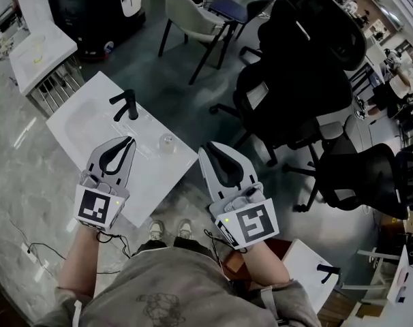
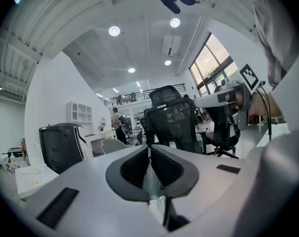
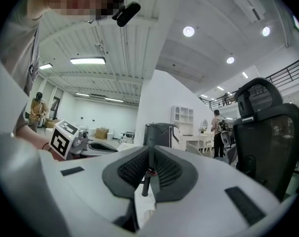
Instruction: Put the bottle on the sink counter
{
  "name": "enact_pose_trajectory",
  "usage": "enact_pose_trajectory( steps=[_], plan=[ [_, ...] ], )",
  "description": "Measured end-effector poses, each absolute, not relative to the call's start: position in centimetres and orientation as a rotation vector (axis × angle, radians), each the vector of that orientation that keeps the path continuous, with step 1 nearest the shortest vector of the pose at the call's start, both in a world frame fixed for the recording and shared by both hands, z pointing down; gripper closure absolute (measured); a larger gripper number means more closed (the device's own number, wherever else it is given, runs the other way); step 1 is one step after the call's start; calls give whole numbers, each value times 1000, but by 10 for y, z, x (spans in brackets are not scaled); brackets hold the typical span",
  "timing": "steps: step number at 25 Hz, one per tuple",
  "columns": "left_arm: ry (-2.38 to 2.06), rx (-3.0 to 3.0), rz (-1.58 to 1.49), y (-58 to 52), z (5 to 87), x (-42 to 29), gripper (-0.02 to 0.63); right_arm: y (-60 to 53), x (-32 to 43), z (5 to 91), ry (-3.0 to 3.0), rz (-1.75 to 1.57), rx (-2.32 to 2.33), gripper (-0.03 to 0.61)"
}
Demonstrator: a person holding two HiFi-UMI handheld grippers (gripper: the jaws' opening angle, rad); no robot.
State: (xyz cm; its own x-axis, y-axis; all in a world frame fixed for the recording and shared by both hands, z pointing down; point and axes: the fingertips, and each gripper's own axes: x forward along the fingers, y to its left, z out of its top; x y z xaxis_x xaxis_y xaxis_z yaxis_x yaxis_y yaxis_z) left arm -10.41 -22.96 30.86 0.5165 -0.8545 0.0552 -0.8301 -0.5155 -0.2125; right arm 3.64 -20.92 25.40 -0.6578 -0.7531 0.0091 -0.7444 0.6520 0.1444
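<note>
The left tongs point(image 1: 129, 142) are pressed together on nothing, held over the near side of the white sink table point(image 1: 77, 125), close to its black tap point(image 1: 125, 105). Just right of them the clear bottle point(image 1: 167, 142) stands on that table near its edge, touched by neither tool, so the placing looks done. The right tongs point(image 1: 206, 150), likewise closed and empty, hang past the table's corner.
</note>
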Motion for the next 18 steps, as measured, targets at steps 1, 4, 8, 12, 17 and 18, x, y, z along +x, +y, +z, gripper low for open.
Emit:
enact_pose_trajectory(
  steps=[1,4,8,12,17,18],
  plan=[
    [1462,-2592,-224,-226,307,-105,583,-205,37,254,-2799,-204,1263,532],
    [1489,-2592,-223,-214,307,-105,584,-194,40,254,-2806,-223,1249,532],
    [1515,-2594,-227,-205,316,-105,586,-183,41,254,-2836,-206,1233,534],
    [1534,-2595,-228,-196,321,-101,588,-173,43,260,-2836,-216,1204,537],
    [1553,-2609,-269,-188,330,-94,588,-169,42,274,-2791,-318,1213,537],
    [1551,-2623,-269,-186,332,-92,588,-168,42,278,-2777,-325,1211,537]
  ],
)
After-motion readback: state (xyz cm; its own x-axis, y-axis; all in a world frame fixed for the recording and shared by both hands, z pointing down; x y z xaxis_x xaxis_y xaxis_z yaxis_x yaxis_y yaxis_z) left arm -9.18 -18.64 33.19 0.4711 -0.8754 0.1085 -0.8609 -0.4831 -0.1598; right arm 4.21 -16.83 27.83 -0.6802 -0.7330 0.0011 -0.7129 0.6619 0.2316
